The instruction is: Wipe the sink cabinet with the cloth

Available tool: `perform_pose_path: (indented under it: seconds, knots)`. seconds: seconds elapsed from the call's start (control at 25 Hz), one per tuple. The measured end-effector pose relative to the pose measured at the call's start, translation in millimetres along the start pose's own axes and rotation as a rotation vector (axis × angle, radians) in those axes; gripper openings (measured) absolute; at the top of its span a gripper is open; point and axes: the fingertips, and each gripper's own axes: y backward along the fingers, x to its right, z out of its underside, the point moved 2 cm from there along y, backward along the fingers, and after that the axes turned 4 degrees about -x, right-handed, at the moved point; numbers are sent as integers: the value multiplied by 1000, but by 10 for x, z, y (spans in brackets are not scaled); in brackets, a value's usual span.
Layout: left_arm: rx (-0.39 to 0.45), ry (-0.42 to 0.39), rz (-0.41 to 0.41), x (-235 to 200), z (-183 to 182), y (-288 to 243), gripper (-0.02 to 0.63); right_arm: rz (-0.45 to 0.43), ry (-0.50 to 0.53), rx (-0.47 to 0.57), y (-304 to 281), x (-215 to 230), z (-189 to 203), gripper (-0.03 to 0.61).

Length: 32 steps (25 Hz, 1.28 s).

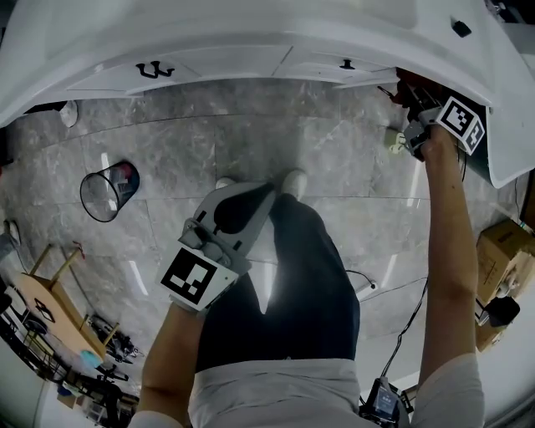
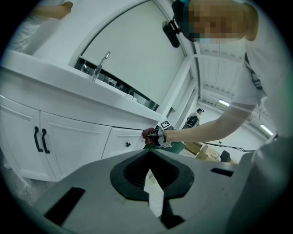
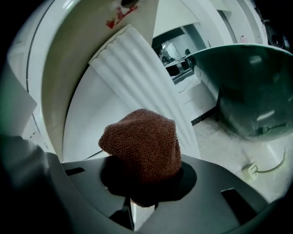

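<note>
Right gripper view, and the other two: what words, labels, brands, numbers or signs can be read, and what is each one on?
No word or number can be read in any view.
Red mark on a white surface: blurred, unreadable.
Left marker cube: black-and-white square pattern, no letters.
Right marker cube: the same kind of pattern, no letters.
Cardboard box: no print legible.
</note>
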Motion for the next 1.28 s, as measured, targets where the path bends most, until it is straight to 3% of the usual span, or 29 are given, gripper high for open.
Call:
perform_pose_path:
  seconds: [0.96,1.28]
  knots:
    - [59,61,-74,-199,131,540,11,-237,40,-115,-747,-1670,706,97]
    - [82,86,-93,-281,200,662,11,-277,50,-142,-968,-2092,941,97]
